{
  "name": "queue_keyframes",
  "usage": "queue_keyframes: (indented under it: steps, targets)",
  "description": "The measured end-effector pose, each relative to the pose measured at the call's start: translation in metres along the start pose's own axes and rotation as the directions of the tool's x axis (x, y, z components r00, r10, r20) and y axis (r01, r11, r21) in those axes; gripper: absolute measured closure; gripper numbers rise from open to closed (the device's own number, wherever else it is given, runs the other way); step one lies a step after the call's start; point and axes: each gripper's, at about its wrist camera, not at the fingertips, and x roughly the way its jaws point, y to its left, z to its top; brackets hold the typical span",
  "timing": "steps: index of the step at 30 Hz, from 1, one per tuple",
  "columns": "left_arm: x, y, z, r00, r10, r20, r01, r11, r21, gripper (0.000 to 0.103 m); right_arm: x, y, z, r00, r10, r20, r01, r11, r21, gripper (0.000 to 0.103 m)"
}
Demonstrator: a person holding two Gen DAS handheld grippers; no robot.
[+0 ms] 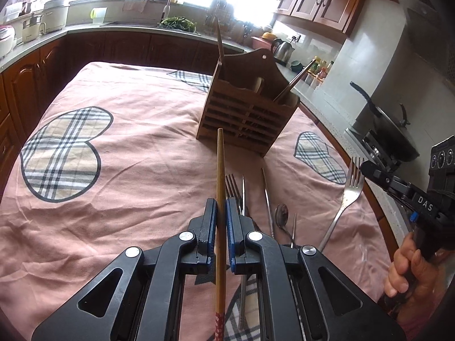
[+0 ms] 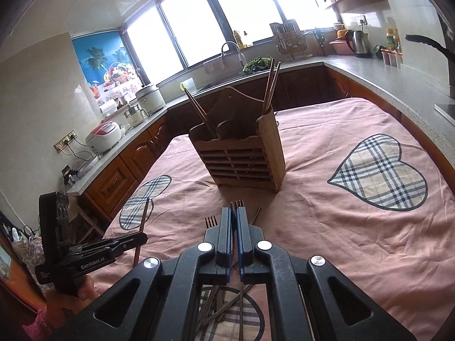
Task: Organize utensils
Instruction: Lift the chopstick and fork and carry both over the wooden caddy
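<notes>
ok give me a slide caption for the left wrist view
Left gripper holds a brown wooden chopstick before the slatted wooden utensil holder; right gripper lifts a silver metal fork.

Slatted brown wooden utensil holder (image 1: 244, 113) upright, centre frame, on pink cloth; brown chopsticks (image 1: 295, 81) lean out of its compartments. Long brown wooden chopstick (image 1: 220, 187) clamped in lower centre, pointing at holder. Silver steel fork (image 1: 345, 199) raised at right, tines up. Loose steel fork, spoon (image 1: 281, 211) and rods lie flat below holder.
</notes>
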Motion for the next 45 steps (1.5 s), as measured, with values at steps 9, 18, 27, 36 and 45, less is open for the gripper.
queue_keyframes:
  steps: [9,18,27,36,45]
  targets:
    - [-0.029,-0.005,0.008,0.997,-0.023,0.078,0.023,1.0,-0.005,0.097,-0.013,0.015,0.008,0.999,-0.01,0.052,0.013,0.999,-0.049,0.099]
    - [-0.045,-0.01,0.014,0.991,-0.024,0.134,0.023,1.0,0.009,0.097,-0.021,0.016,0.011,0.997,-0.01,0.077,0.014,0.998,-0.055,0.099]
    - [-0.054,-0.013,0.025,0.982,-0.024,0.185,0.021,1.0,0.017,0.097,-0.031,0.016,0.019,0.991,-0.027,0.129,0.034,0.998,-0.059,0.099]
    - [-0.052,-0.021,0.045,0.976,-0.037,0.215,0.03,0.999,0.037,0.097,-0.035,0.017,0.034,0.98,-0.057,0.191,0.074,0.994,-0.083,0.1]
    - [-0.044,-0.026,0.081,0.965,-0.037,0.259,0.024,0.998,0.051,0.097,-0.025,0.011,0.062,0.968,-0.067,0.243,0.09,0.992,-0.084,0.1]
